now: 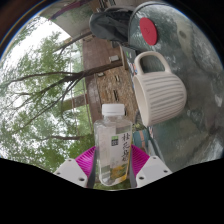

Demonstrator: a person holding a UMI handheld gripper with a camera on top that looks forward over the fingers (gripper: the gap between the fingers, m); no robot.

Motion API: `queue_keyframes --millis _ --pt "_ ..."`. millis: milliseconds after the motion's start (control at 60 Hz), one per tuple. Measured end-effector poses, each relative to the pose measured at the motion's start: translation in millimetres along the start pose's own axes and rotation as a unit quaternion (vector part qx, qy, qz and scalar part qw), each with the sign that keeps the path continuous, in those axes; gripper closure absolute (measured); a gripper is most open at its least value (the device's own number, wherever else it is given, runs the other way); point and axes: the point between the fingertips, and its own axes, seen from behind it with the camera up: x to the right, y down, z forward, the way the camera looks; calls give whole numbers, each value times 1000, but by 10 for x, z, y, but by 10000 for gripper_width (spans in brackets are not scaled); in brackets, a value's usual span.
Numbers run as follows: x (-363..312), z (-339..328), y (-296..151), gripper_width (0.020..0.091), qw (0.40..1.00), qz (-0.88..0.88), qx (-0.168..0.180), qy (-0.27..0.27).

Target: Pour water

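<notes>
A clear plastic bottle with a white cap and a green-and-white label stands upright between my fingers. My gripper is shut on the bottle, the magenta pads pressing its lower sides. Beyond the bottle, slightly to its right, a white ribbed mug with a handle on its left rests on the dark table. The bottle's cap is level with the mug's base. The bottle's bottom is hidden below the fingers.
Behind the mug stands a glass vessel with a red round knob on its lid. A wooden structure and bare trees fill the left side beyond the table's edge.
</notes>
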Motion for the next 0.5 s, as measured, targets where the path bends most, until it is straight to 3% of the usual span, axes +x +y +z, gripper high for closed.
queue_keyframes --millis 67,167,283,300,417,500 --pt "27 -136 -139 613 998 58 7 -4" --pt "-200 -63 0 613 993 118 3 -26" --pt "-370 -432 19 615 981 187 2 -49" --pt "-401 -136 -3 614 980 193 6 -47" --pt "-426 -251 7 613 979 200 14 -40" --pt "-395 -313 111 612 983 182 2 -26"
